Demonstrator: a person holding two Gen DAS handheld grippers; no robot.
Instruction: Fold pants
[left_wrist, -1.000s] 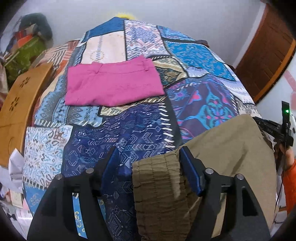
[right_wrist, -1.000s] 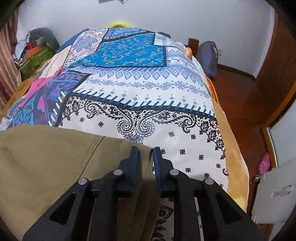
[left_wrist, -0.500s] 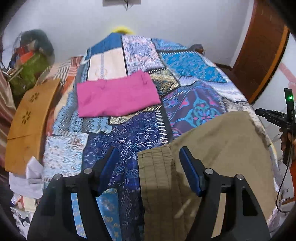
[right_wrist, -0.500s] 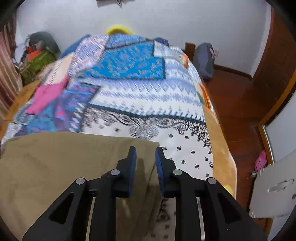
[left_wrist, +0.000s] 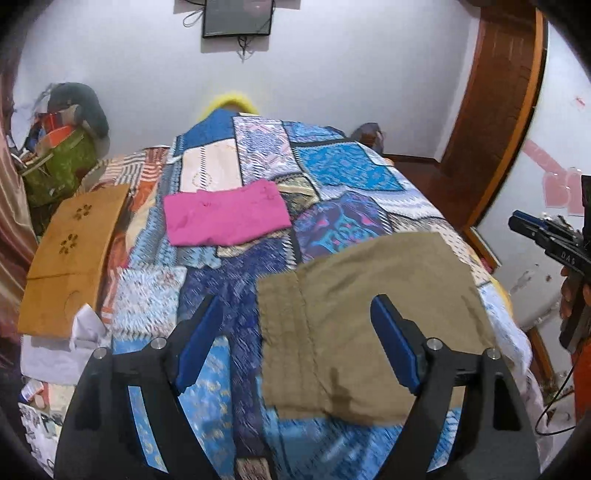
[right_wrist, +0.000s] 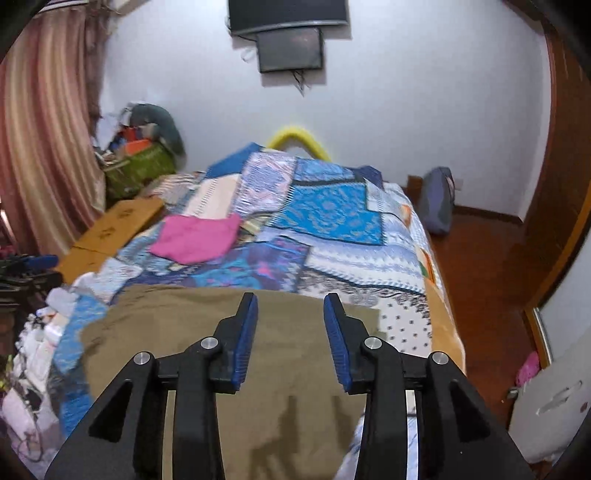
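Note:
Olive-khaki pants (left_wrist: 362, 314) lie folded flat on the near end of a bed with a patchwork cover (left_wrist: 332, 166); they also show in the right wrist view (right_wrist: 291, 369). My left gripper (left_wrist: 295, 317) is open and empty, raised above the pants' elastic waistband. My right gripper (right_wrist: 290, 314) is open and empty, raised above the pants' right part. The right gripper also shows at the right edge of the left wrist view (left_wrist: 546, 240).
A folded pink garment (left_wrist: 225, 216) lies farther up the bed. A wooden lap table (left_wrist: 70, 258) stands at the bed's left side. A green bag (left_wrist: 59, 166) with clutter sits in the far left corner. Wooden floor (right_wrist: 487, 266) lies right of the bed.
Both grippers have lifted up and back from the pants. The right gripper, shut on the cloth before, has opened and let go. The left gripper has opened wider.

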